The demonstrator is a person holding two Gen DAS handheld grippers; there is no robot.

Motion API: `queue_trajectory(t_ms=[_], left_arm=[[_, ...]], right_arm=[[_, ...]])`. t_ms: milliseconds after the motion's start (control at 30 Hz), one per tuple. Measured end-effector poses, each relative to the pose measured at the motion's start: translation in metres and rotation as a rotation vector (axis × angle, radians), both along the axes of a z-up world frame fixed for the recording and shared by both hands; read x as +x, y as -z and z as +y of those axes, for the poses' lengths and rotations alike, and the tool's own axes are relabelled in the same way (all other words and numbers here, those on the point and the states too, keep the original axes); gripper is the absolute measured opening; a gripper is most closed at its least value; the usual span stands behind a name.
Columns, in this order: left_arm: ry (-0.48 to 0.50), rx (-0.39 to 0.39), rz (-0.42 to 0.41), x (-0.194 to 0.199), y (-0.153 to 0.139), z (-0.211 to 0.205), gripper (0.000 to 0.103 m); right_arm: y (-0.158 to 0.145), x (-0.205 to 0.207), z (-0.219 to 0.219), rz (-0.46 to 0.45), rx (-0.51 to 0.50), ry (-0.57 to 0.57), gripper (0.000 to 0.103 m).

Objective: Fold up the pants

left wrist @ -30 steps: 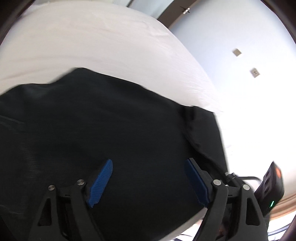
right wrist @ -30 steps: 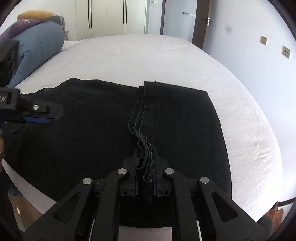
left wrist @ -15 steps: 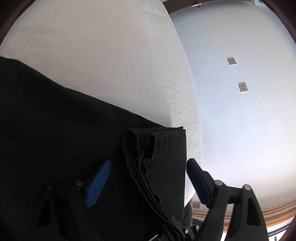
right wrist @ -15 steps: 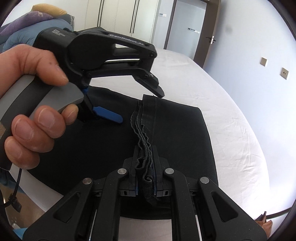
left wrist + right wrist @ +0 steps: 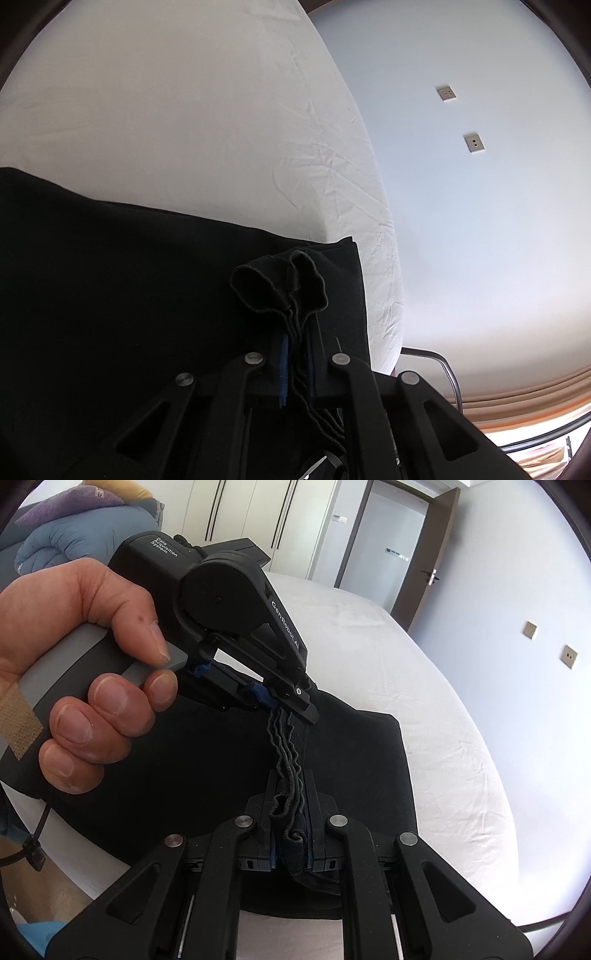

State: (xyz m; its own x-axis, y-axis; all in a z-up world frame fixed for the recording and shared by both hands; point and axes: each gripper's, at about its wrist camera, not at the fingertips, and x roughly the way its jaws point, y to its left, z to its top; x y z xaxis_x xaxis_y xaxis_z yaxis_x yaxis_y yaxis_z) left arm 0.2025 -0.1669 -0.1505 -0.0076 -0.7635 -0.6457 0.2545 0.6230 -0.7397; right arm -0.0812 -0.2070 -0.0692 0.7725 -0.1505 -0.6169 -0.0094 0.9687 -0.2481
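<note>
Pants [image 5: 354,760] hem bunched, pinched between both grippers' fingers [image 5: 312,805].

White bed [image 5: 424,686], blue duvet [image 5: 48,542], wardrobe [image 5: 258,520], brown door [image 5: 424,579].

White lettering on the left gripper [image 5: 295,698]: "Data Acquisition System" on its black body, "GenRobot.AI" along its arm.

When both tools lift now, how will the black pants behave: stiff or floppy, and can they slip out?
Probably floppy: the pants hang in wavy layers between the left tool and the right tool. They will likely sag in the middle. Slipping seems unlikely, since both tools clamp several bunched layers.
</note>
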Motion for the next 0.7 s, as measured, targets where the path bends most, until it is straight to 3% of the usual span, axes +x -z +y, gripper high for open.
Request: queue_trajectory(t_ms=[267, 700], left_arm=[[0.042, 0.076, -0.119, -0.005, -0.024, 0.011, 0.007], [0.031, 0.156, -0.121, 0.013, -0.025, 0.087, 0.007]], right_arm=[[-0.011, -0.001, 0.045, -0.002, -0.063, -0.104, 0.009], [0.003, 0.005, 0.148, 0.039, -0.174, -0.336, 0.009]])
